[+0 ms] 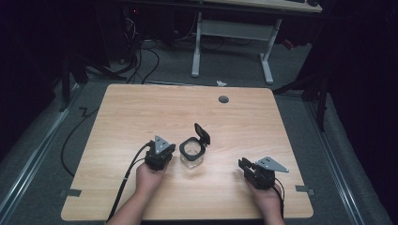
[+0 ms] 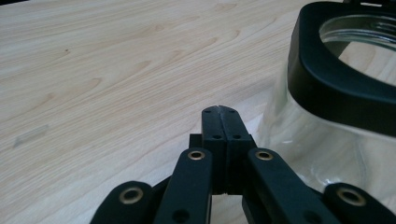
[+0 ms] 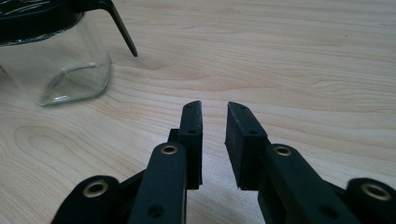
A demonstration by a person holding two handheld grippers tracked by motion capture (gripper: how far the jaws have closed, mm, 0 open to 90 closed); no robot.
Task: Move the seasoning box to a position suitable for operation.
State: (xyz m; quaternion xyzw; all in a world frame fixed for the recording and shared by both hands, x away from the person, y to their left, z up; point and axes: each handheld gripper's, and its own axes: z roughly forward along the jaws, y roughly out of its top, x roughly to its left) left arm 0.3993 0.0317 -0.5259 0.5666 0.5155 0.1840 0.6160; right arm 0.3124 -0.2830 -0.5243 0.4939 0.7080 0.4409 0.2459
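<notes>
A light wooden table (image 1: 126,117) is seen from above, with a clear glass jar (image 1: 192,156) standing near its middle; the jar's black collar carries a hinged lid (image 1: 202,133) flipped up. Just left of the jar, the left gripper (image 1: 160,155) is held with its jaws pressed together on nothing. Well to the right, the right gripper (image 1: 248,169) is held with jaws slightly parted and empty.

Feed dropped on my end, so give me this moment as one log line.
left tool: shut, empty, beside jar | right tool: slightly open, empty, apart from jar | jar lid: flipped open
</notes>
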